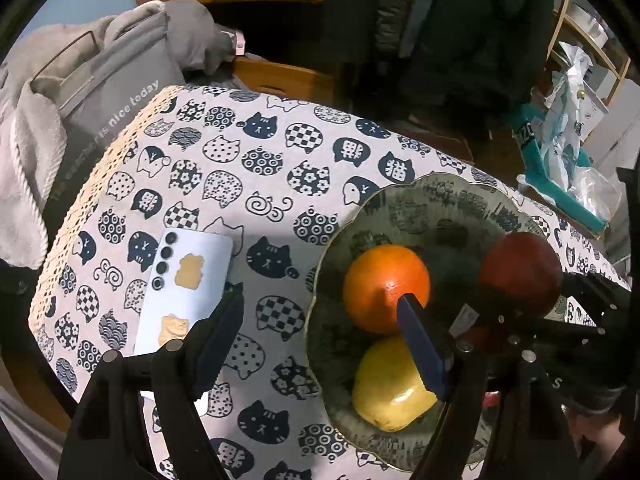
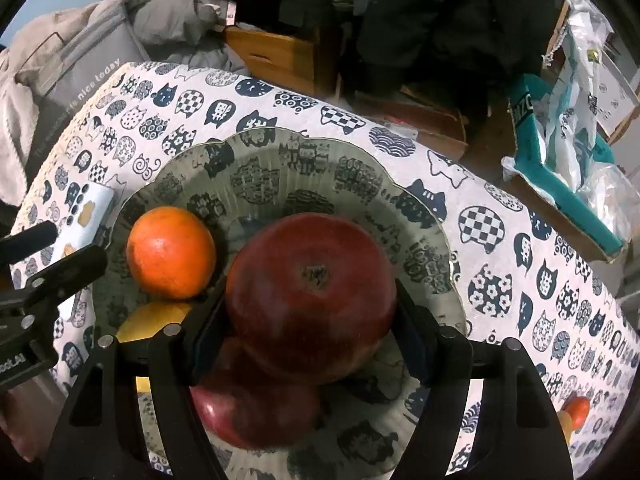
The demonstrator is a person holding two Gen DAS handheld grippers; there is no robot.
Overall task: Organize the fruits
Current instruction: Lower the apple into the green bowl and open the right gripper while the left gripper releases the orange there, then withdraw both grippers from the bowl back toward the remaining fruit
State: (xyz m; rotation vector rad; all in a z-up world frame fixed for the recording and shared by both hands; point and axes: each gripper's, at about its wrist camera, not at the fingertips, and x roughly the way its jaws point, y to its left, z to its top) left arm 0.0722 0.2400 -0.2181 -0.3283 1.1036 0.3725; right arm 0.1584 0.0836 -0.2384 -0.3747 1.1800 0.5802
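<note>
Lighting: dim, cool indoor; soft shadow band across patterned tablecloth (image 1: pixel 240 184); small glare on orange (image 1: pixel 386 286); strong fisheye curvature, black vignette corners; background dark; near red apple (image 2: pixel 310 296) slightly soft.

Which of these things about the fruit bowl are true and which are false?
1. The right gripper holds a red apple in its jaws. True.
2. The orange lies on the tablecloth. False: it sits in the bowl.
3. A phone lies beside the bowl. True.
4. The left gripper holds the yellow fruit. False: its jaws are empty and open.
</note>
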